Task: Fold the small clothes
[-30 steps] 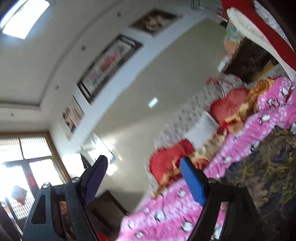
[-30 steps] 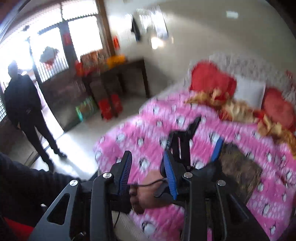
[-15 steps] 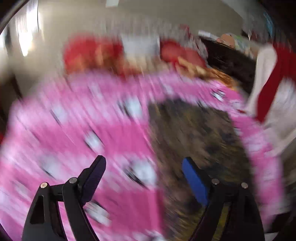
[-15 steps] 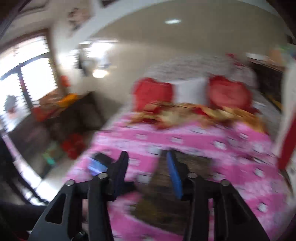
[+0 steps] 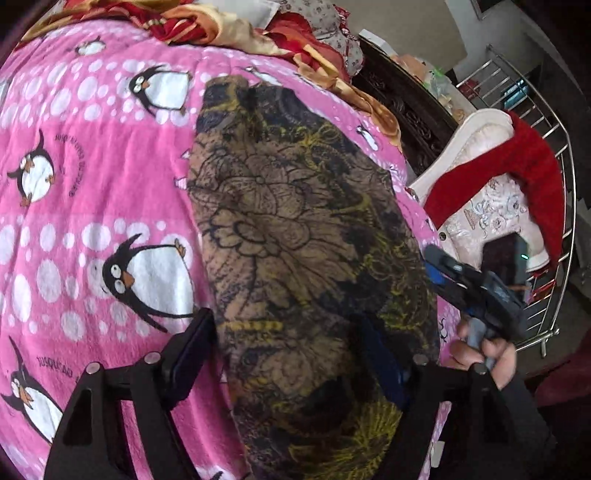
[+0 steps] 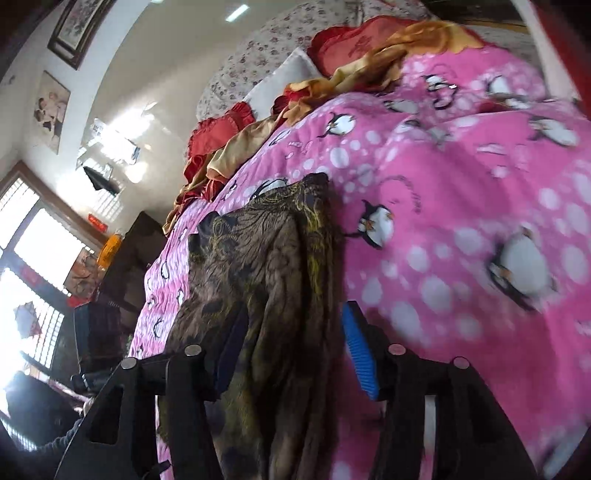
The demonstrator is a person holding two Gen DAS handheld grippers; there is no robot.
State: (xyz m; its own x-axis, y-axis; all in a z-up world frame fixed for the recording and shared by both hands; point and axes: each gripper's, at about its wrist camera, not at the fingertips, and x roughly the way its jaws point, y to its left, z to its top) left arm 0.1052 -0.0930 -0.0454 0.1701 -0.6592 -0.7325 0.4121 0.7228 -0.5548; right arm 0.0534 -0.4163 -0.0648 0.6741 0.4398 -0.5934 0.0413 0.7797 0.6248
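A dark brown garment with black and yellow floral print lies spread on a pink penguin blanket. My left gripper hovers low over its near end, straddling the cloth; its jaws are closing and the pads do not press on it. At the garment's right edge a hand holds my right gripper. In the right wrist view the garment runs between the fingers of the right gripper. Those jaws are opening and stand apart from the cloth.
A red and gold quilt and pillows are bunched at the head of the bed. Right of the bed stand a dark carved cabinet, a white chair draped with red cloth and a metal rack.
Both cameras swung down from the walls and room onto the bed. The garment now lies between each gripper's fingers, and the right jaws stand wider apart.
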